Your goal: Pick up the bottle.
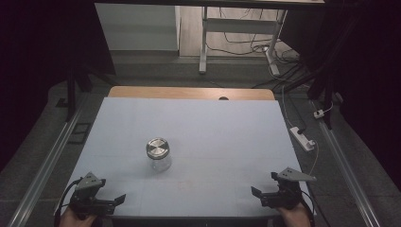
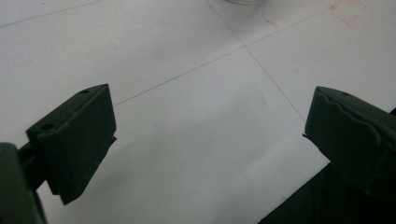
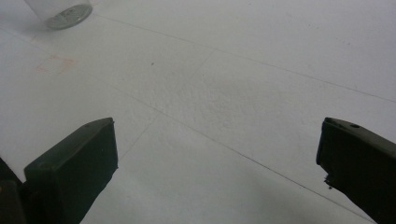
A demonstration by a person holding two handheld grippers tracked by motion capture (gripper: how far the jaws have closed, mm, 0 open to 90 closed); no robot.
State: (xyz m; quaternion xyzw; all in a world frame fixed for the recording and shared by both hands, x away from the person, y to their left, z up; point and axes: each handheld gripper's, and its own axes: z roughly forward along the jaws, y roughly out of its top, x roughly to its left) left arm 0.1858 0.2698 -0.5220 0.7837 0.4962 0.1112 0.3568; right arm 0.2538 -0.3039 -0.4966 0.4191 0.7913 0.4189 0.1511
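A clear glass jar [image 1: 158, 156] with a silver metal lid stands upright on the white table [image 1: 213, 132], left of its middle. My left gripper [image 1: 113, 191] rests at the near left corner, open, with nothing between its jaws. My right gripper [image 1: 264, 184] sits at the near right corner, also open and empty. In the left gripper view the gripper [image 2: 210, 126] hovers over bare table, and the jar's base [image 2: 243, 1] peeks in at the top edge. In the right gripper view the gripper [image 3: 217, 144] stands wide apart, with the jar [image 3: 60, 11] far off at the upper left.
A white power strip [image 1: 302, 138] lies on the floor to the right of the table. A wooden strip [image 1: 191, 93] borders the table's far edge. Desk legs [image 1: 203, 47] and cables stand beyond it. Faint red marks [image 3: 53, 63] lie on the table near the jar.
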